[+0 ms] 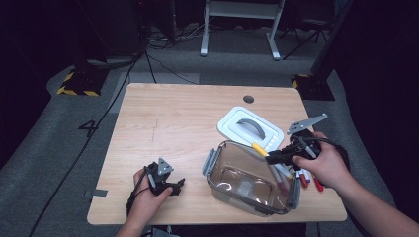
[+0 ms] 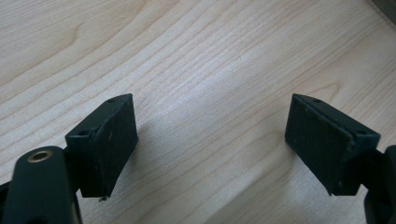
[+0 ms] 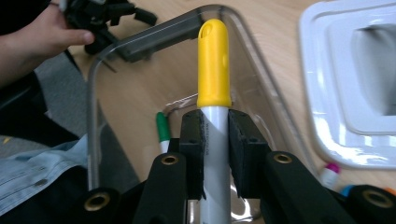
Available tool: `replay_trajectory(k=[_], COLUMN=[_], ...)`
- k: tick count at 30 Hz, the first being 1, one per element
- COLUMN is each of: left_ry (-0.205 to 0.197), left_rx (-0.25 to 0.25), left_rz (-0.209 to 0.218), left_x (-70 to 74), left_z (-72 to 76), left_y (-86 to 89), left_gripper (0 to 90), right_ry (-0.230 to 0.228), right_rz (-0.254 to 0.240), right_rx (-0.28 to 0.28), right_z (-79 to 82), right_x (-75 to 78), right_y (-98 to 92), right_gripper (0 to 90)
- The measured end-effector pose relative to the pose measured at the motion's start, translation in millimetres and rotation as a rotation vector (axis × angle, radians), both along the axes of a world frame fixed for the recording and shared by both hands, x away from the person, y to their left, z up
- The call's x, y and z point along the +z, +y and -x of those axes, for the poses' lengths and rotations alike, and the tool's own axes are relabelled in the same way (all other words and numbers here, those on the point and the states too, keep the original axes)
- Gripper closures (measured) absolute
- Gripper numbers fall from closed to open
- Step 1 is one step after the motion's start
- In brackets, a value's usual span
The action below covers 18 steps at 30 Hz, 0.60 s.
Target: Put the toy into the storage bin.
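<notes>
My right gripper (image 1: 274, 157) (image 3: 215, 135) is shut on a white marker with a yellow cap (image 1: 259, 149) (image 3: 214, 60). It holds the marker over the right rim of a clear plastic container (image 1: 245, 181) (image 3: 140, 44), cap pointing away from the hand. Inside the container lies a green-capped marker (image 3: 162, 128), and another marker (image 1: 282, 180) rests near its right wall. My left gripper (image 1: 174, 186) (image 2: 210, 140) rests low on the table (image 1: 173, 113) at the front left. It is open, with bare wood between its fingers (image 2: 109, 140).
The container's white lid with a grey handle (image 1: 250, 128) (image 3: 350, 84) lies flat behind the container. Several loose markers (image 1: 307, 177) (image 3: 331, 175) lie on the table under my right hand. The table's front edge is close to both hands.
</notes>
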<state>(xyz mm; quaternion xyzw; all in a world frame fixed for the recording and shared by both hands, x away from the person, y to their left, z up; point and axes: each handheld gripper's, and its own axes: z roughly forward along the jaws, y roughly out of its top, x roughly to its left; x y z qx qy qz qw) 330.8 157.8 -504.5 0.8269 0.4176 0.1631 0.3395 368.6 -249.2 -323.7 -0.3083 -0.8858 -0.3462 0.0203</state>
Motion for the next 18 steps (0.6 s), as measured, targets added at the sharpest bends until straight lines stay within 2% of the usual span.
replay_trajectory(k=[10,18], left_ry=[0.003,0.003], left_rx=[-0.002,-0.002], left_rz=[-0.001,-0.001], left_x=[0.2,0.3], left_z=[0.0,0.0], left_y=[0.2,0.2], left_gripper=[17.5,17.5], right_ry=[0.073,0.120], right_rz=[0.049,0.096], right_rx=[0.107,0.176], right_z=[5.1,7.1], right_x=[-25.2,-46.5], right_y=[40.7,64.3], right_gripper=[76.9,76.9])
